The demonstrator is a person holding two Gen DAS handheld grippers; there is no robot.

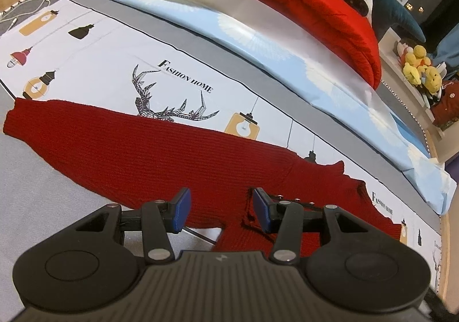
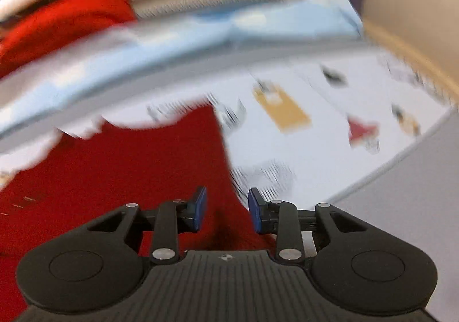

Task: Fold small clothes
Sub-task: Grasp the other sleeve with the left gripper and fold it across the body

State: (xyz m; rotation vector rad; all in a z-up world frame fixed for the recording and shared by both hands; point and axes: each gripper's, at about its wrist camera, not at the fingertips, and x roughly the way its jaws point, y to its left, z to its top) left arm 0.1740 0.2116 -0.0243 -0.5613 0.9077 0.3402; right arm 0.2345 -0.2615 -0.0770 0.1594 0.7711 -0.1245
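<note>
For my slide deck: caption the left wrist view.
Open left gripper poised over a dark red knit sweater spread on a printed bedsheet.

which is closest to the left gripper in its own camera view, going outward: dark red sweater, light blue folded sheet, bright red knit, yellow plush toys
From the left gripper:
1. dark red sweater, directly under and between the fingers.
2. light blue folded sheet, lying across the middle of the bed beyond it.
3. bright red knit, behind the sheet, upper right.
4. yellow plush toys, on the shelf off the bed, far right.
</note>
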